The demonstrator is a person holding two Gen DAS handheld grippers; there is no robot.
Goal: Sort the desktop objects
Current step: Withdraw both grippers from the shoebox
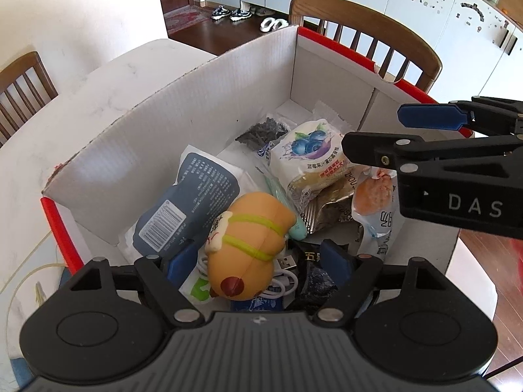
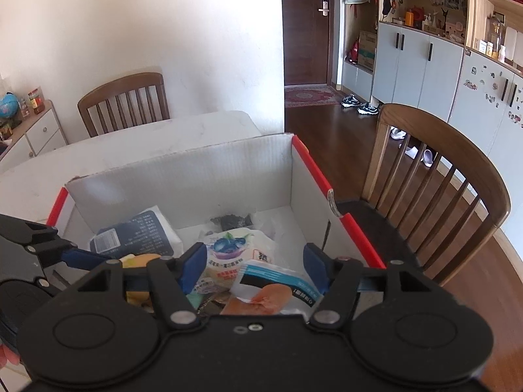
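**Over the carton: two grippers spread wide above a box of sorted odds and ends**

Over a white cardboard box (image 1: 183, 104) with red edges, seen from the left wrist, the left gripper (image 1: 261, 261) points steeply down with its blue-padded fingers spread wide and nothing pinched between them. Just beyond and between the pads lies an orange squishy toy (image 1: 251, 241) banded in yellow-green, resting on a white USB cable (image 1: 284, 281) and a dark wrapper. A navy-backed packet (image 1: 193, 202) with a barcode leans toward the left wall of the box; a blueberry snack bag (image 1: 310, 156) and an orange-filled pouch (image 1: 372, 196) lie farther in. The right gripper (image 1: 369, 134) reaches in from the right above that pouch, fingers apart, touching nothing. A wooden chair (image 1: 369, 13) stands behind the box.

From the right wrist, the right gripper (image 2: 255, 268) hangs over the same box (image 2: 183, 176), jaws parted and empty, the orange-filled pouch (image 2: 271, 290) and blueberry bag (image 2: 228, 248) below the gap. The left gripper (image 2: 81, 258) enters at left, by the toy (image 2: 140, 259). The box sits on a white table (image 2: 130, 137).
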